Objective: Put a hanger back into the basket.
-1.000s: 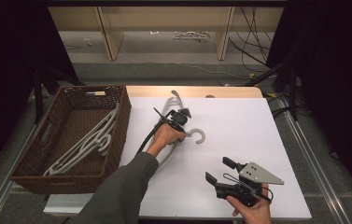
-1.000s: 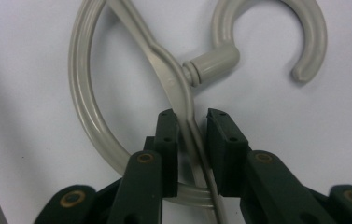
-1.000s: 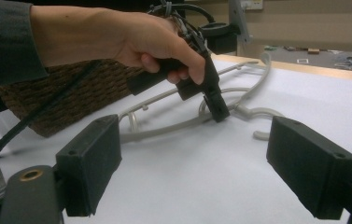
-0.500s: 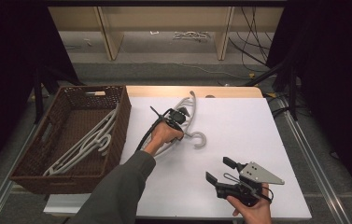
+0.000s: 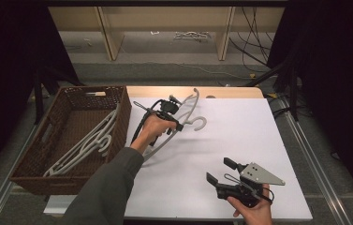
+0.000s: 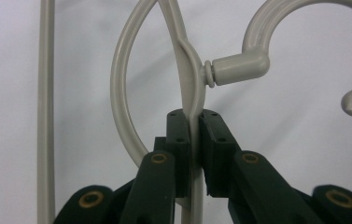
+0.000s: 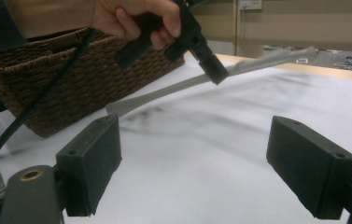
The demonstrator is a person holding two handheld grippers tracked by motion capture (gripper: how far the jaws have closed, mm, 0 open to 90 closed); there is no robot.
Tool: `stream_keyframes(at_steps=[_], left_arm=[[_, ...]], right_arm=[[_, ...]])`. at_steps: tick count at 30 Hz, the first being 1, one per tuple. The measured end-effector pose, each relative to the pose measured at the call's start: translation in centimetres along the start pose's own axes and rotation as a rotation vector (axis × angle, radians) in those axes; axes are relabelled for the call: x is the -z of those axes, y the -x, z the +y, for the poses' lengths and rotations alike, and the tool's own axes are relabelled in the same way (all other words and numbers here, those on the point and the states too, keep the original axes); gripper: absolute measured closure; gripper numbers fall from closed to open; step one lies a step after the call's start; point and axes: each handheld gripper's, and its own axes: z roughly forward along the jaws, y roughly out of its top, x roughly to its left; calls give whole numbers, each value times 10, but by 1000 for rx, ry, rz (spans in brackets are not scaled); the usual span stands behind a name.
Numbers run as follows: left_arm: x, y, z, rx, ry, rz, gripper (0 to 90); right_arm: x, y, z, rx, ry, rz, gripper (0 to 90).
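Left gripper is clamping the grey hanger at its neck, just below the hook; in the left gripper view the pads are pressing flat on the thin plastic from both sides. The hanger is hanging tilted over the worktop near its far-left corner, just beside the wicker basket, which is already holding other grey hangers.

Right gripper is resting near the worktop's near edge, toward the right corner, jaws standing wide with nothing between them.

Risks, as judged:
- The grip is sitting on a narrow, smooth strip, so the hanger could be pivoting or sliding out while it is carried.
- The long lower arm is trailing low and may be catching the basket rim on the way over, twisting the hanger in the jaws.
- The hook could be snagging the hangers already inside the basket.

Against the frame one second earlier: the left jaws have just been closing on the hanger's neck; the hanger was lying flatter on the worktop and is now lifting, far arm rising toward the far edge. Right gripper is unchanged.
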Motion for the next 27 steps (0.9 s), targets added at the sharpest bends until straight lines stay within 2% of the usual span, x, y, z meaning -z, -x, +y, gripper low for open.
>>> stream_keyframes(at_steps=[2, 4, 8, 9, 10, 11, 12, 13, 14, 19, 26, 27], left_arm=[[3, 0, 0, 1, 9, -7, 826], [12, 0, 1, 3, 36, -38, 826], [21, 2, 3, 0, 61, -43, 826], [27, 4, 4, 11, 85, -69, 826], [29, 4, 4, 6, 93, -78, 826], [31, 8, 5, 40, 125, -83, 826], [36, 8, 6, 10, 112, -84, 826], [38, 10, 6, 21, 130, -90, 826], [40, 14, 7, 51, 162, -102, 826], [55, 24, 7, 11, 174, -110, 827], [73, 33, 6, -16, 202, -122, 827], [79, 35, 5, -16, 205, -129, 827]], right_arm=[[0, 0, 0, 0, -1, 0, 189], [0, 0, 0, 0, -1, -1, 189], [0, 0, 0, 3, 8, -2, 189], [0, 0, 0, 2, 2, -1, 189], [0, 0, 0, 0, 0, -2, 189], [0, 0, 0, 0, -1, -2, 189], [0, 0, 0, 1, -1, -2, 189], [0, 0, 0, 1, 1, -2, 189], [0, 0, 0, 0, -1, -2, 189], [0, 0, 0, 0, -1, -3, 189], [0, 0, 0, 1, 0, -3, 189], [-1, 0, -1, -5, 5, 11, 189]])
